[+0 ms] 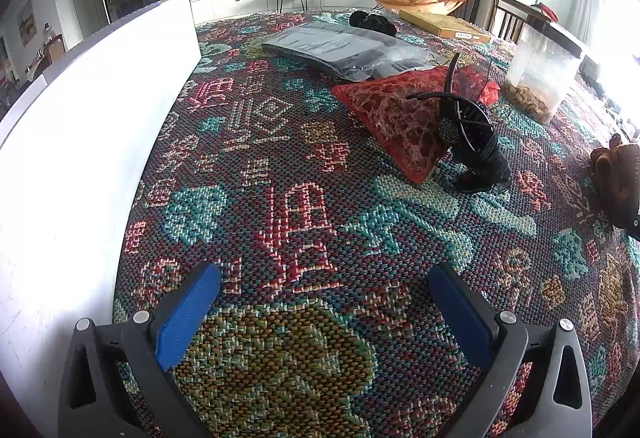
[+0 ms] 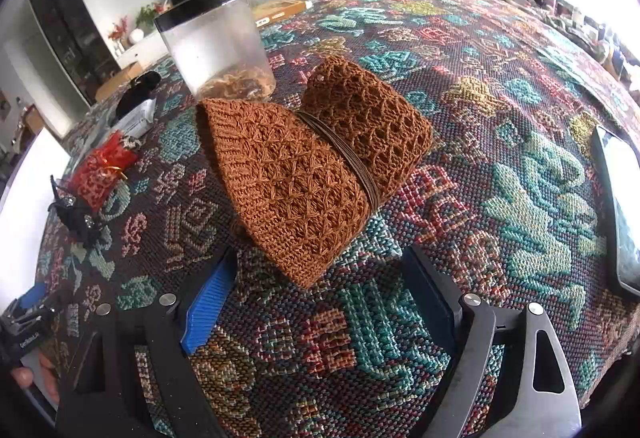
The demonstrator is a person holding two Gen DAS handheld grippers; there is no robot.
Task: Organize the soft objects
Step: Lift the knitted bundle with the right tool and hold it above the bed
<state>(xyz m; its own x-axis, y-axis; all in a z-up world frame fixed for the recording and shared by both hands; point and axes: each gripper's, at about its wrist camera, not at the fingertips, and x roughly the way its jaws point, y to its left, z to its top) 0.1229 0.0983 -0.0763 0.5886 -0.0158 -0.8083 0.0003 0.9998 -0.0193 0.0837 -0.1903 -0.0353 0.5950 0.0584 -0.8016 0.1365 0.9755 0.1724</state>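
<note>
Left gripper: pouch ahead-right on cloth; hair clip touching pouch's right side; jar further right; board along left.
Right gripper: knit bundle just ahead; jar behind bundle; phone far right.

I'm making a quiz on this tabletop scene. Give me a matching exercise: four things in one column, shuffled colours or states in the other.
Things:
1. knitted piece
2. mesh pouch
3. plastic jar
4. right tool

Descriptions:
A. clear, with a black lid
B. open, holding nothing
C. brown, bound round the middle with a cord
D. red, lying on the patterned cloth

Pairs: 1-C, 2-D, 3-A, 4-B
</note>
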